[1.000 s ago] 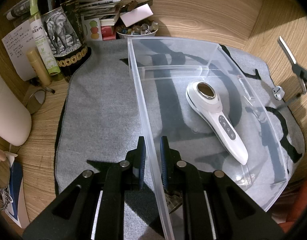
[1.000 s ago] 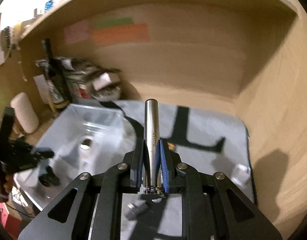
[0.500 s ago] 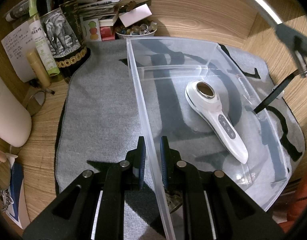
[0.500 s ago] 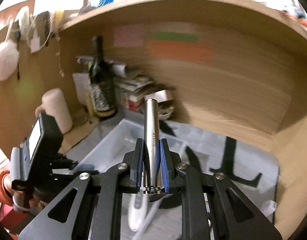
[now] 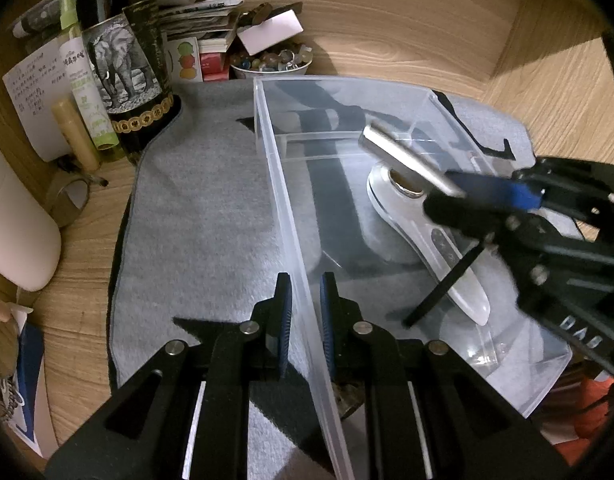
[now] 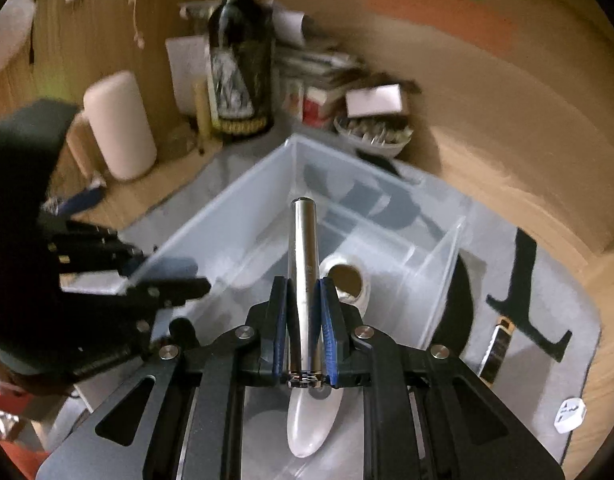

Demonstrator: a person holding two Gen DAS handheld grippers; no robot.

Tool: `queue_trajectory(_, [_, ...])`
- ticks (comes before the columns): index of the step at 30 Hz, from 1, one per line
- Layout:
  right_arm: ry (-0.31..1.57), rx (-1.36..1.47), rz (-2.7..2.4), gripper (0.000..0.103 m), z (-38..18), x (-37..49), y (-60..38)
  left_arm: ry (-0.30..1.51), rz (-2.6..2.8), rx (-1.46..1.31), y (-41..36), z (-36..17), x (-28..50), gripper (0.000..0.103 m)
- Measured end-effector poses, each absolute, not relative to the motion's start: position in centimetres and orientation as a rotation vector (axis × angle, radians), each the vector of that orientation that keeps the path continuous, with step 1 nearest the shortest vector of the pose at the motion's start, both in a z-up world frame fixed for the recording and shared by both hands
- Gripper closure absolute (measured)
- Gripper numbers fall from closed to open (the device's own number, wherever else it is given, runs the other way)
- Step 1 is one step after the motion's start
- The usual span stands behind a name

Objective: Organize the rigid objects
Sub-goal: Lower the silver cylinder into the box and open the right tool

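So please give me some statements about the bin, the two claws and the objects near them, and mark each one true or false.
1. The left claw is closed on the side wall of the clear plastic bin. True.
2. The right claw is empty. False: it grips a silver metal cylinder.
3. A white handheld device lies inside the bin. True.
4. The wine bottle with the elephant label stands inside the bin. False: it stands outside, beyond the grey mat.
5. The silver cylinder already rests on the bin floor. False: it is held above the white device.
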State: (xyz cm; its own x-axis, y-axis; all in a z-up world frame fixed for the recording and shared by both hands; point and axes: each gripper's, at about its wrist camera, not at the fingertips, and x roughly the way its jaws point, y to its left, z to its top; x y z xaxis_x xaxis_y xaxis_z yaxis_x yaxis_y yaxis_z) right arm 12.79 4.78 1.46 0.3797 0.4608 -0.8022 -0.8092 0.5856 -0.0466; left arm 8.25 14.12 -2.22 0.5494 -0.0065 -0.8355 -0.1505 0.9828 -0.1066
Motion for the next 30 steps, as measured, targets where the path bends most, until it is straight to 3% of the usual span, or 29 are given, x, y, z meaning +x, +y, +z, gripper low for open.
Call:
queue_trajectory(14, [0.929,-0.563,0.856,0.088,-0.2,12.9,5.3,0.99,0.084,-0.188,14.1,-2.1,8.3,0.089])
queue_trajectory(19, [0.896,-0.535,0.843,0.074,0.7,13.0,4.9,0.989,0.084,-0.188,14.1,-2.1,8.2,0.089])
queue_trajectory(22, [0.868,-0.508,0.836,0.061,1.6,13.1,4.3,0.989,0.084,-0.188,14.0,-2.1,8.2,0.089])
queue_trajectory(28, [0.814,-0.456,0.799,0.059,3.5,13.6,2.4,0.989,0.083,-0.187,14.1,-2.1,8.2,0.089])
queue_trajectory(30, [0.79,-0.446,0.771,0.054,4.2,13.8,1.7,0.989,0.083,-0.187,14.1,-2.1,8.2,0.089])
